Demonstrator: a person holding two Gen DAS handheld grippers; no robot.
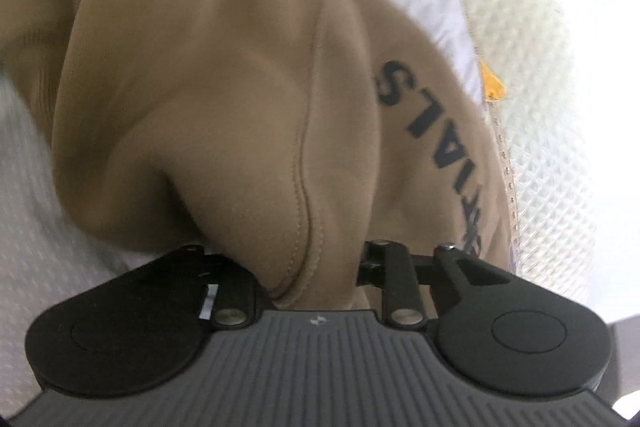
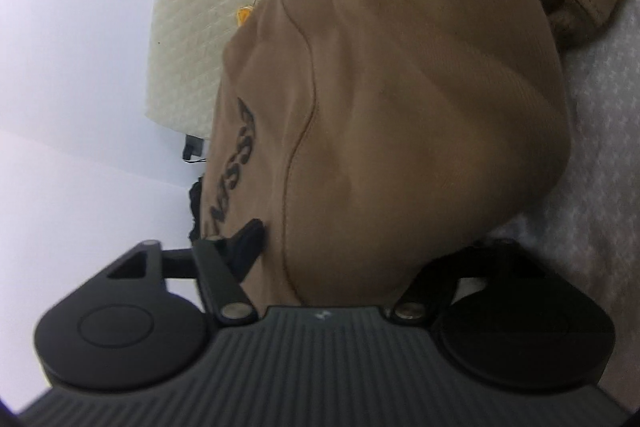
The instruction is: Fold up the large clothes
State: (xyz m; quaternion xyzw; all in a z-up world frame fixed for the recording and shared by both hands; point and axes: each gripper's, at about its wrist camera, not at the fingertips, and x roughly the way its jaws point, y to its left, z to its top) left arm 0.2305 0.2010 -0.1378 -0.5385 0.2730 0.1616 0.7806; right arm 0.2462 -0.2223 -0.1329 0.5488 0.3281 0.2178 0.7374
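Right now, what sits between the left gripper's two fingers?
A seamed fold of the tan sweatshirt fills the left gripper, with nothing else in the gap. The left wrist view shows it.

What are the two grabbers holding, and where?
Both grip the tan sweatshirt: left gripper and right gripper each pinch a bunched fold by a seam.

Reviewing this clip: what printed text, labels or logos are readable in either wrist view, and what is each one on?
"IALS": dark block letters on the tan fleece garment, left wrist view; the letters before them are hidden near the claw.
"ESS", then letters too blurred and skewed to read: same tan garment's print, right wrist view.
Small orange tag at the quilted white cover's edge: no readable text.
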